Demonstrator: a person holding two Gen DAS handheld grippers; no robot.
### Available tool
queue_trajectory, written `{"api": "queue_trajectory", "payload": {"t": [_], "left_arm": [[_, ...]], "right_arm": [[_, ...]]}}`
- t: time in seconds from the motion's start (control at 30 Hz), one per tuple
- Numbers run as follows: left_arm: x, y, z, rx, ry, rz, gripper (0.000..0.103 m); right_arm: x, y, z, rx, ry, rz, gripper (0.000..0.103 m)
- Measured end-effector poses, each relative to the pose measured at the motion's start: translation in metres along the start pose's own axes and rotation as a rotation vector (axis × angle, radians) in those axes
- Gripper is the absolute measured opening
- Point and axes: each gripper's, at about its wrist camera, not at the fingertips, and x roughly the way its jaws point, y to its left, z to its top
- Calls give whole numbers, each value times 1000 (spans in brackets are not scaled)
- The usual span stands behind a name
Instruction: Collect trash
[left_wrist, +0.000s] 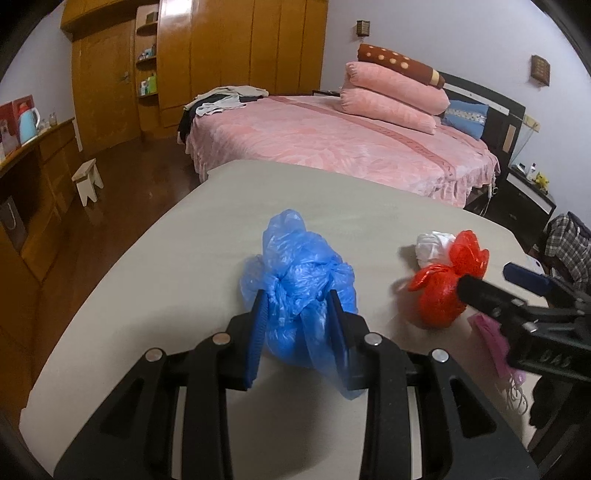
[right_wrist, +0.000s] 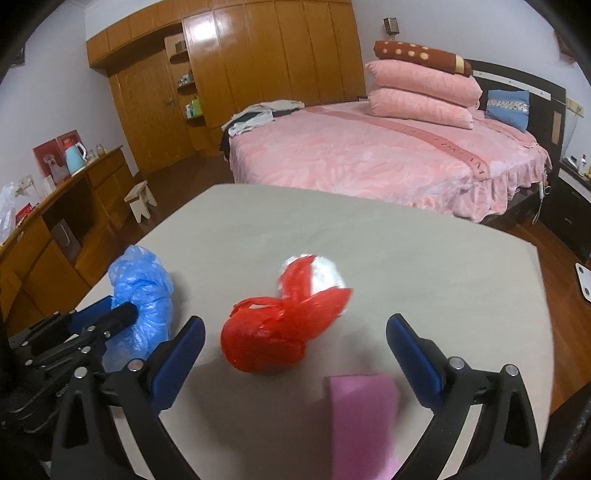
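Left gripper (left_wrist: 299, 314) pinching blue bag (left_wrist: 295, 273), right gripper (right_wrist: 295, 332) spread

Beyond your beige table (right_wrist: 406, 258) stands a bed with a pink floral bedspread (right_wrist: 369, 155), two pink pillows (right_wrist: 421, 92) stacked under a brown dotted bolster (right_wrist: 417, 55). You have a glossy wooden wardrobe (right_wrist: 258, 55) behind, a small white stool (right_wrist: 140, 199) on the dark floor, and a light-blue kettle (right_wrist: 74, 157) on the wooden sideboard.

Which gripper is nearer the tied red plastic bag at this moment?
Right. The right gripper is open with its fingers on either side of the tied red plastic bag, close behind it. The left gripper sits off to the bag's left, shut on the crumpled blue plastic bag.
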Motion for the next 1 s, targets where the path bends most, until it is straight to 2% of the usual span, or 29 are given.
{"api": "queue_trajectory", "payload": {"t": [0.13,0.27,0.33,0.63,1.0], "left_arm": [[0,4,0,-16,-4,-4,31],[-2,7,0,-25,-11,-15,31],[-5,7,-1,-24,-15,-20,31],[-37,4,3,-20,-57,-37,31],[-93,-25,10,19,-116,-75,31]], "right_arm": [[13,7,-1,-15,35,-1,84],[22,12,-6,-29,85,29,58],[19,14,-8,-34,87,36,52],[-25,13,-5,-23,25,59,50],[-107,3,7,-20,-86,62,50]]}}
